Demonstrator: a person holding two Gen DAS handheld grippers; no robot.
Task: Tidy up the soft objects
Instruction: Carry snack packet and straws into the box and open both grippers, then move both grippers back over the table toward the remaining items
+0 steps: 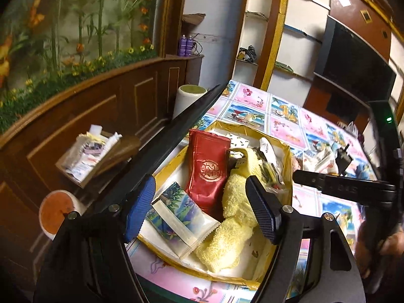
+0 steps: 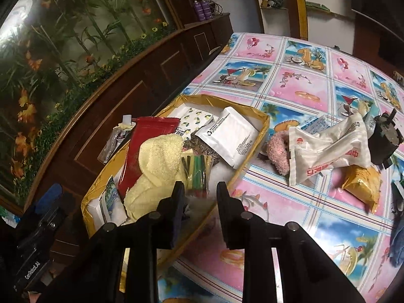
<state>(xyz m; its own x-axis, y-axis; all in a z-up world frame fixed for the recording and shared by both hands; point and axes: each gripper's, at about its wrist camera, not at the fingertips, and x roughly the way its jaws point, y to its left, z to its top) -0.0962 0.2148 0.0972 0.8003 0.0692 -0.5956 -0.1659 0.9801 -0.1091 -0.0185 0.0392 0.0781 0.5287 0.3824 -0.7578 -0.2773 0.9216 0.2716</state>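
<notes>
A shallow yellow-rimmed box (image 1: pixel 287 151) (image 2: pixel 262 131) sits on the patterned tablecloth. It holds a yellow towel (image 1: pixel 234 202) (image 2: pixel 156 161), a red pouch (image 1: pixel 207 166) (image 2: pixel 141 149), a white packet (image 2: pixel 229 133), a floral sachet (image 1: pixel 176 207) and a bundle of coloured sticks (image 2: pixel 197 174). My left gripper (image 1: pixel 199 212) is open above the box, with nothing between its pads. My right gripper (image 2: pixel 199 202) is open and empty over the box's near right edge. A pink plush (image 2: pixel 277 151) and white packets (image 2: pixel 328 146) lie on the cloth to the right of the box.
A yellow pouch (image 2: pixel 361 184) and a dark object (image 2: pixel 383 139) lie at the table's right. A wooden cabinet (image 1: pixel 101 106) runs along the left, with a tray of papers (image 1: pixel 88 156) beside the table. The right gripper's arm (image 1: pixel 341 184) shows in the left wrist view.
</notes>
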